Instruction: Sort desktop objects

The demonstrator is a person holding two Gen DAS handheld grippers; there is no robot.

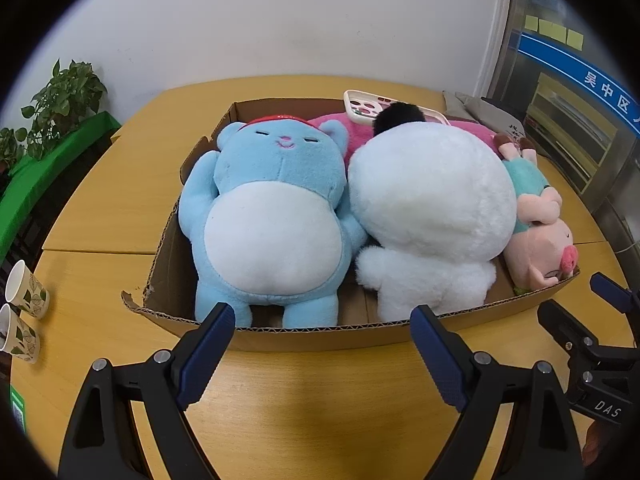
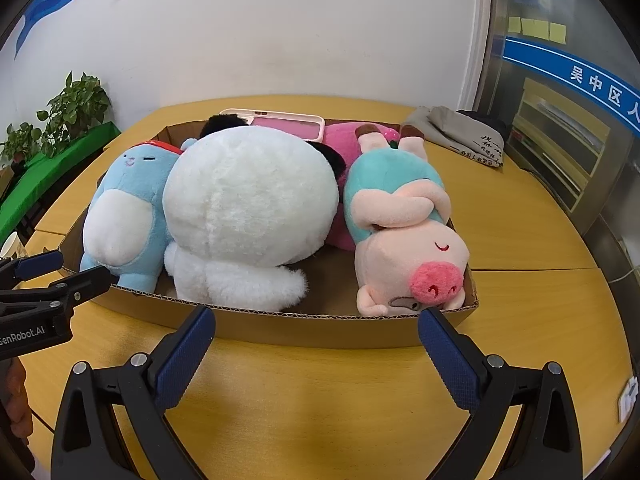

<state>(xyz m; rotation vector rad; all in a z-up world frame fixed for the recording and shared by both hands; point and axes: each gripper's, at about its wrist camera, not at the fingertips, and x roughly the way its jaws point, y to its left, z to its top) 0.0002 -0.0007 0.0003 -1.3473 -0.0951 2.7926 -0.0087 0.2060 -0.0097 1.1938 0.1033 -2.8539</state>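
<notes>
The soft toys are lying packed side by side in the cardboard box on the counter, likely gathered there to keep the desktop clear: the blue bear, the white plush and the pig. Both the left tongs and right tongs are hovering wide open and empty just before the box's near wall, seemingly choosing a toy.

Pink plush toy mostly hidden behind white plush toy, its shape unclear
</notes>
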